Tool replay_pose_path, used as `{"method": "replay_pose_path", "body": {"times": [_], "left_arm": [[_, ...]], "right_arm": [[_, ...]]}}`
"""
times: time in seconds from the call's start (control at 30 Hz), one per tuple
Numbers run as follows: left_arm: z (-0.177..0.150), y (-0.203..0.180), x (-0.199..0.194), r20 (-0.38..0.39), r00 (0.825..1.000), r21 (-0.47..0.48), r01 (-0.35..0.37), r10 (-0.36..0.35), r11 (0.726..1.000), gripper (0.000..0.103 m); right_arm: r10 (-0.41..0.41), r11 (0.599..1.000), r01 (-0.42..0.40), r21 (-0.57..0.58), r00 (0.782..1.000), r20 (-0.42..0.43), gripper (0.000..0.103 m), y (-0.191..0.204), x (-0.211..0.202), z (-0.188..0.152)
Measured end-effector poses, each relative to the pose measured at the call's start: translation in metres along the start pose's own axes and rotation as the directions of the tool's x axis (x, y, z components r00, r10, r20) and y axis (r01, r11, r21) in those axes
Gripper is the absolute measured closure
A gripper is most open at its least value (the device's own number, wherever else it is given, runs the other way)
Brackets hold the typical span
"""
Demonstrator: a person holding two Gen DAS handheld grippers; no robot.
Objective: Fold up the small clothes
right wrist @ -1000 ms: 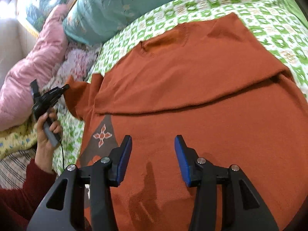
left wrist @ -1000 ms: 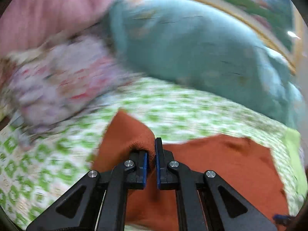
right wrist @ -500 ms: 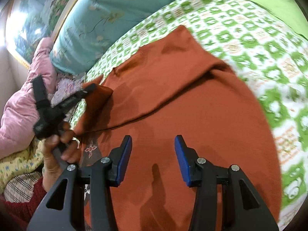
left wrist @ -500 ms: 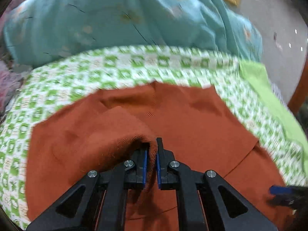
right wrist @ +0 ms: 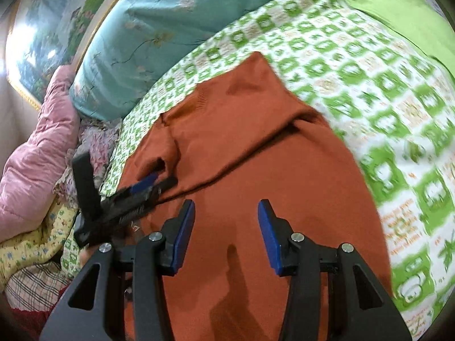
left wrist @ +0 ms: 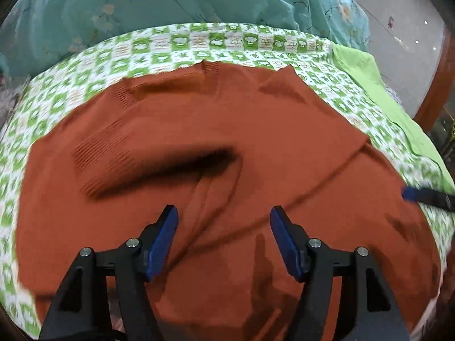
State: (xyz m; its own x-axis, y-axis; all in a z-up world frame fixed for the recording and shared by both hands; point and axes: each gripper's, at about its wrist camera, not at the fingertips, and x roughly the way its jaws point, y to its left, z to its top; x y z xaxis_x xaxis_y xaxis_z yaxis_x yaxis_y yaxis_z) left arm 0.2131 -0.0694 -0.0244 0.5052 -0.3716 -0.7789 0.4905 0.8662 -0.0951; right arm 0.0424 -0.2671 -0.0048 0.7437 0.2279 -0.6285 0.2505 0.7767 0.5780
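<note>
Rust sweater (left wrist: 256,130) spread flat on green checked bedsheet (left wrist: 170,45), sleeve folded across body, left gripper (left wrist: 223,227) jaws apart and empty, right gripper (right wrist: 226,221) jaws apart and empty, both above sweater

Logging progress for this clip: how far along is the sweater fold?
Done: both sleeves of the rust-orange knit sweater lie folded across its body on the green-and-white patterned bedsheet, the left one and the right one. In hand: nothing; left gripper and right gripper are open above the fabric. Left: folding the body up and squaring it.
</note>
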Motion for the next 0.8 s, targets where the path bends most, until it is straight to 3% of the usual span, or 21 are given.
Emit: {"method": "replay_pose_path", "body": {"times": [0.1,0.2,0.33,0.4,0.47,0.57,0.7,0.73,0.77,0.8], "left_arm": [[-0.025,0.023,-0.031,0.012,0.999,-0.031,-0.031,0.031,0.999,0.035],[-0.044,0.054,-0.058,0.03,0.993,-0.092,-0.11,0.113,0.99,0.035],[-0.063,0.101,-0.076,0.029,0.96,-0.182,-0.269,0.278,0.946,0.033],[-0.067,0.121,-0.072,-0.01,0.95,-0.22,-0.306,0.312,0.926,0.033],[-0.069,0.137,-0.064,-0.037,0.942,-0.256,-0.331,0.332,0.909,0.034],[-0.069,0.153,-0.053,-0.066,0.939,-0.318,-0.341,0.338,0.885,0.033],[-0.066,0.157,-0.049,-0.064,0.932,-0.359,-0.356,0.357,0.863,0.033],[-0.063,0.158,-0.046,-0.07,0.929,-0.362,-0.363,0.363,0.859,0.033],[-0.064,0.159,-0.047,-0.072,0.928,-0.364,-0.366,0.366,0.856,0.033],[-0.064,0.16,-0.047,-0.072,0.927,-0.368,-0.368,0.368,0.854,0.032]], "right_arm": [[0.009,0.997,-0.011,-0.078,1.0,-0.019,0.056,0.024,0.016,0.009],[0.01,0.984,-0.018,-0.175,0.999,-0.051,0.056,0.052,0.039,0.019],[-0.021,0.924,-0.008,-0.381,0.997,-0.072,0.052,0.106,0.079,0.027],[-0.045,0.864,0.009,-0.504,0.997,-0.06,0.045,0.134,0.098,0.024],[-0.083,0.775,0.042,-0.631,0.996,-0.035,0.043,0.159,0.12,0.019],[-0.162,0.591,0.104,-0.8,0.987,0.009,0.043,0.192,0.158,0.005],[-0.227,0.382,0.182,-0.906,0.969,0.098,0.043,0.208,0.199,-0.016],[-0.246,0.353,0.197,-0.915,0.963,0.112,0.045,0.206,0.209,-0.017],[-0.265,0.35,0.212,-0.912,0.957,0.121,0.052,0.203,0.215,-0.014],[-0.277,0.395,0.218,-0.892,0.954,0.11,0.075,0.196,0.219,-0.005]]}}
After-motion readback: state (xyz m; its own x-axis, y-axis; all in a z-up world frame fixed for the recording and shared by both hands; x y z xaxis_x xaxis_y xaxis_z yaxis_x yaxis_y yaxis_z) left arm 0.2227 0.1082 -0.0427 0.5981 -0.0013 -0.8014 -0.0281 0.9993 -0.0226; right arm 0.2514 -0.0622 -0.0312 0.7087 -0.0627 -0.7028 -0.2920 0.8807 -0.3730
